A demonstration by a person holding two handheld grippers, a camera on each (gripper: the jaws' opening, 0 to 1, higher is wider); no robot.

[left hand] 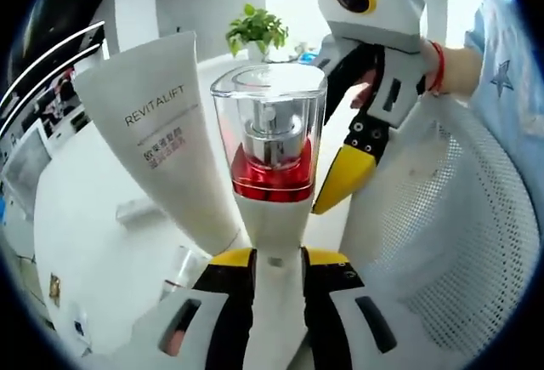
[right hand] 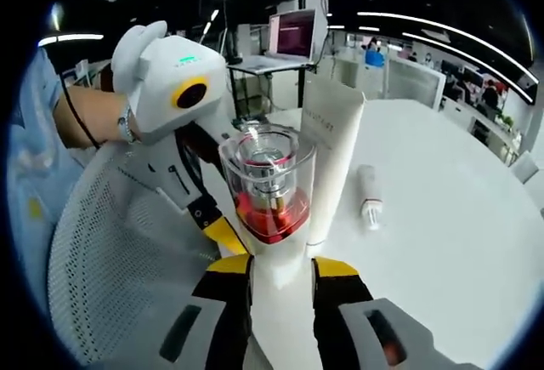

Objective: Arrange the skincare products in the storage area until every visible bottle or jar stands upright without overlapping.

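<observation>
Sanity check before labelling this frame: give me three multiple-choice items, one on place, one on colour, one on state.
1. Where is the small white tube?
A. Lying on the table
B. Inside the mesh basket
C. On top of the clear cap

2. What colour is the band under the pump bottle's clear cap?
A. Blue
B. Green
C. Red

3. What is the left claw doing?
A. Open, away from everything
B. Shut on the pump bottle
C. Holding the REVITALIFT tube

Answers:
1 A: the small white tube lies flat on the table, beside the REVITALIFT tube.
2 C: the band below the clear cap is red.
3 B: the left claw has both jaws against the pump bottle.
</observation>
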